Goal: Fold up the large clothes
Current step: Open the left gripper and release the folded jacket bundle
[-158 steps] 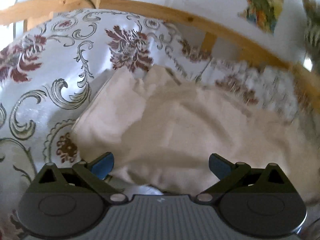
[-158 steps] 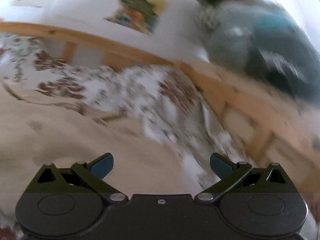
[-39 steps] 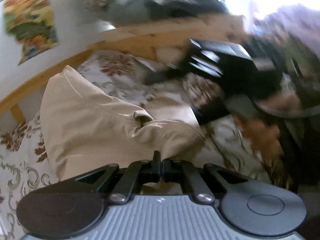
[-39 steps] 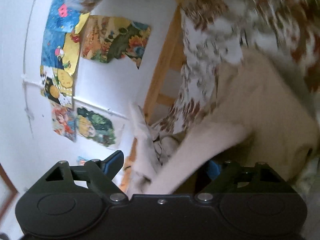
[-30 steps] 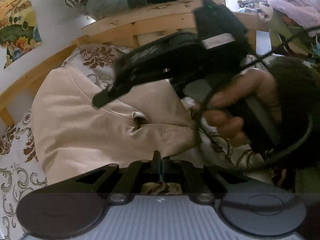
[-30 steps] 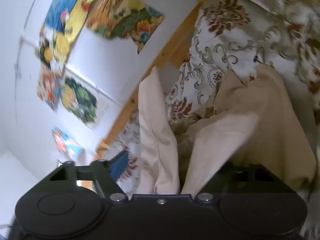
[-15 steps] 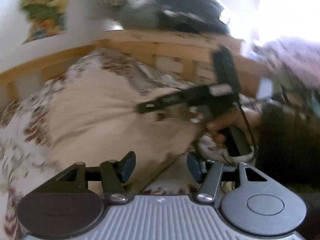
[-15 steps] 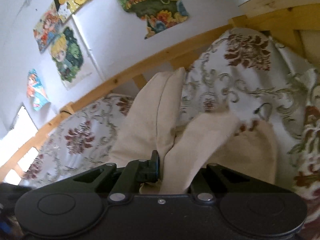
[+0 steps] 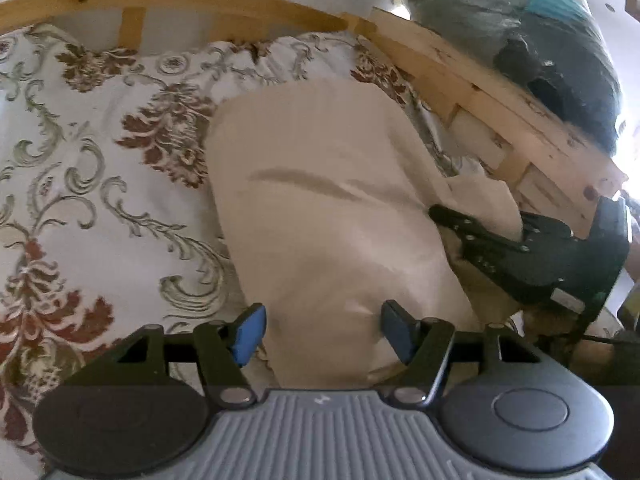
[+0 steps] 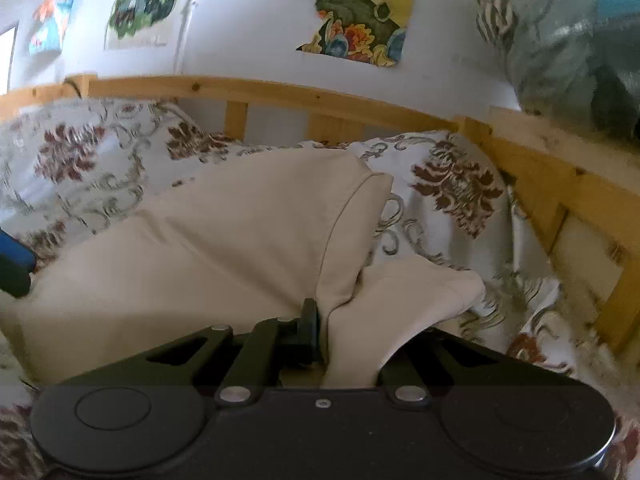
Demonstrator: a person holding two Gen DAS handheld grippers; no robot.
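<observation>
Between right tongs (image 10: 320, 328): cream garment (image 10: 224, 240).

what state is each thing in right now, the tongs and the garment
left tongs: open, just been opening, beige garment between the pads but not pinched
right tongs: shut on a fold of the beige garment
beige garment: partly folded, lying on the floral bedspread, one end bunched at the right tongs

Floral bedspread (image 9: 100, 168), wooden rail (image 10: 280, 92), posters (image 10: 360, 8).

No readable text anywhere.
</observation>
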